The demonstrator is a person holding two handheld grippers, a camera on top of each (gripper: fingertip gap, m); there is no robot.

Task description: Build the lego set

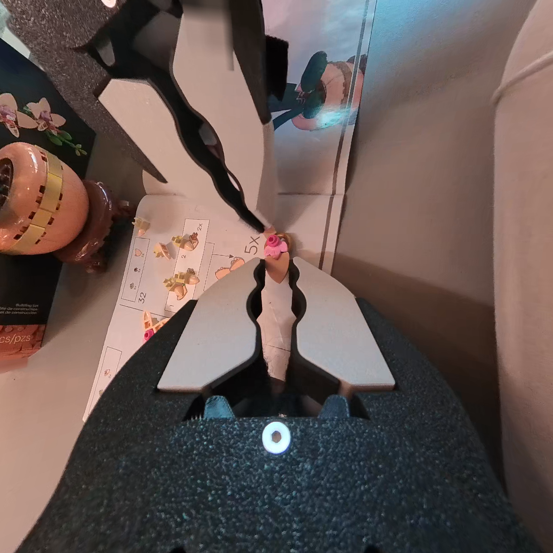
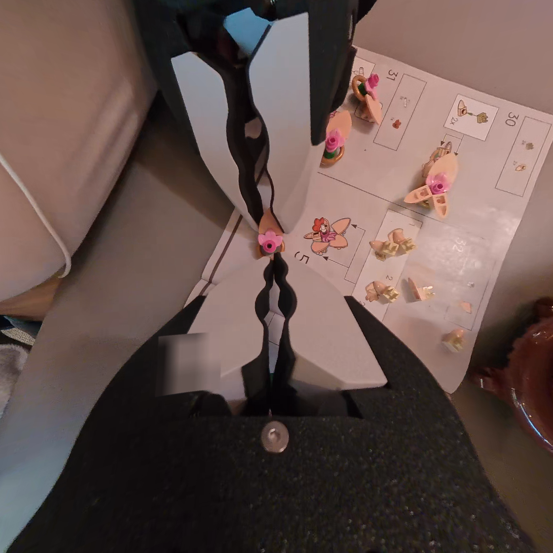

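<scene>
A small flower piece has a pink blossom, a gold ring and a tan petal. It is held in the air between both grippers, above the open instruction booklet. My left gripper is shut on the tan petal. My right gripper is shut, with its tips on the ring end of the flower piece. The two grippers meet tip to tip. The right gripper shows from above in the left wrist view, and the left gripper in the right wrist view.
Three more flower pieces and several small cream parts lie on the booklet. A peach vase on a brown base stands on the black set box. A beige cushion with a white cable borders the booklet. My left and right fingertips are right by each other.
</scene>
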